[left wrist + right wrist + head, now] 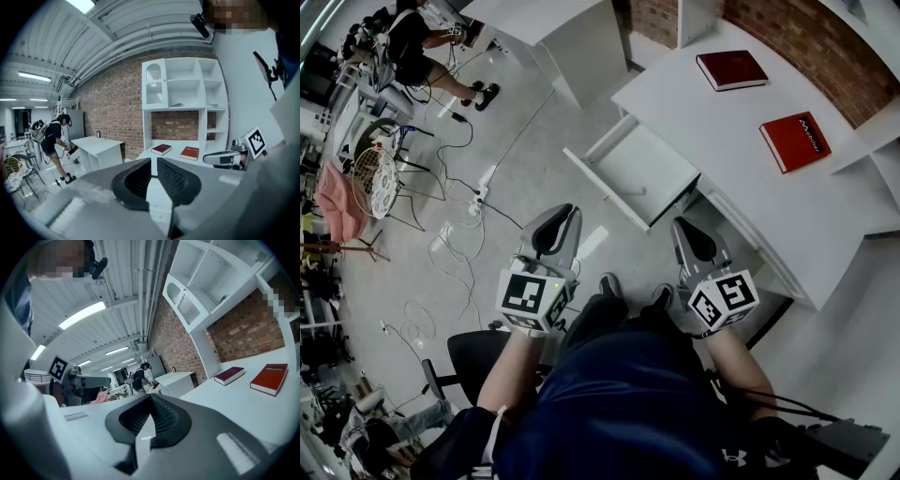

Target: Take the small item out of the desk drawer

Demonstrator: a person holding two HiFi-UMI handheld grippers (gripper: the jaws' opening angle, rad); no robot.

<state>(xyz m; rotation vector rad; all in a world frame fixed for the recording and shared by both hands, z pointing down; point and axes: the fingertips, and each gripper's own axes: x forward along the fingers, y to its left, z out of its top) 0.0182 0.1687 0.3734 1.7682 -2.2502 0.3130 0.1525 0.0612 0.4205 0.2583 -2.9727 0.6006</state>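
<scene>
Head view shows two: the left hand-held gripper (562, 217) a sliver ajar, the right hand-held gripper (682, 228) closed, both empty, pointing forward above the person's lap. At their 12 o'clock, one open drawer (602, 184) holds the small item (643, 191), visible in no other view. Two red books (731, 69) (795, 141) lie on the table (741, 178) at 1 o'clock.

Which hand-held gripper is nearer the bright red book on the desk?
Right. The right hand-held gripper hovers by the front edge of the desk, down-left of the bright red book in the head view; the left hand-held gripper is farther left, past the open drawer.
</scene>
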